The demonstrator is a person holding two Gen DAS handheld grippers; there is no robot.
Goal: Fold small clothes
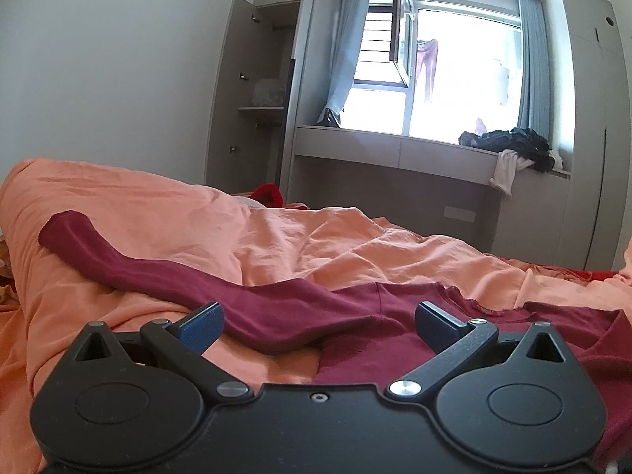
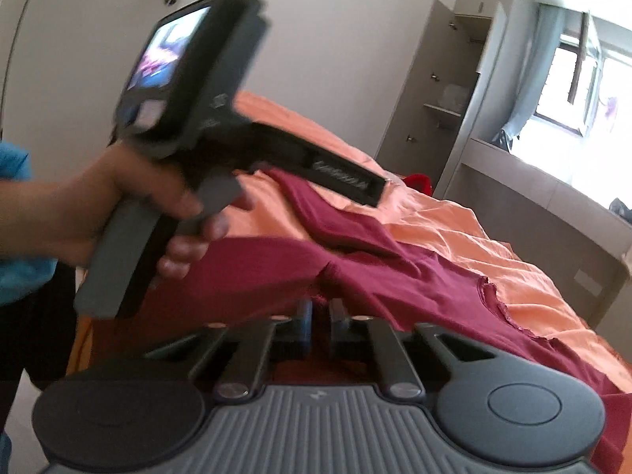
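Note:
A dark red long-sleeved top lies spread on the orange bedding, one sleeve stretched away to the left. My left gripper is open just above the top near the sleeve's base, blue pads wide apart and empty. In the right wrist view the top lies across the bed with its frilled neckline to the right. My right gripper is shut on a raised fold of the top. The left gripper's body shows there, held in a hand over the sleeve.
An open wardrobe stands beyond the bed. A window ledge holds a pile of dark clothes. A red item lies at the bed's far edge. The person's arm is at the left.

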